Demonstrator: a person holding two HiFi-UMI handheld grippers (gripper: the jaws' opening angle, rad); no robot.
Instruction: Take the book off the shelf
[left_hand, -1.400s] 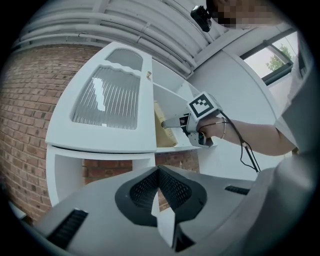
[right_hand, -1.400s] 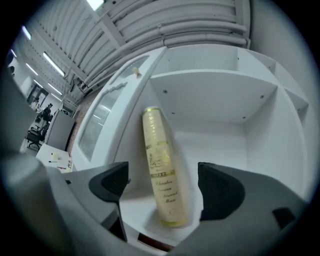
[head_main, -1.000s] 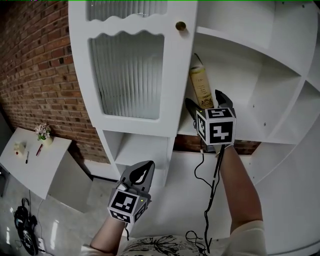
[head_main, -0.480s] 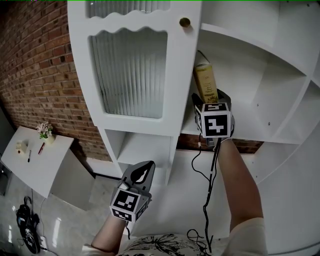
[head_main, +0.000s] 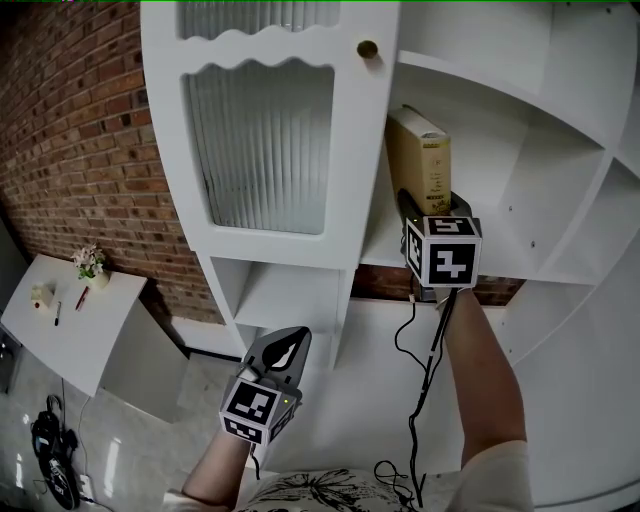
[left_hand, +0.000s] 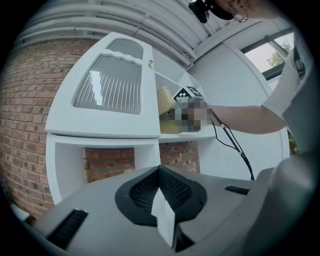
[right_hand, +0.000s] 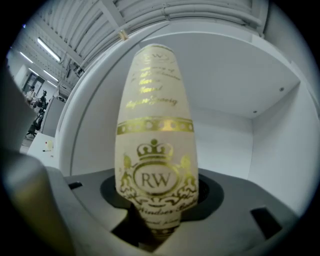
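The book's (head_main: 421, 165) lower end is hidden behind the right gripper (head_main: 435, 207), whose jaws are closing round it. The things (head_main: 40, 296) at the table's (head_main: 95, 330) left corner are too small to tell.

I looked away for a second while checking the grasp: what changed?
The right gripper moved forward onto the book, its jaws closing around the spine's lower end. The book has turned, showing more of its cover. The left gripper stayed low, shut and empty.
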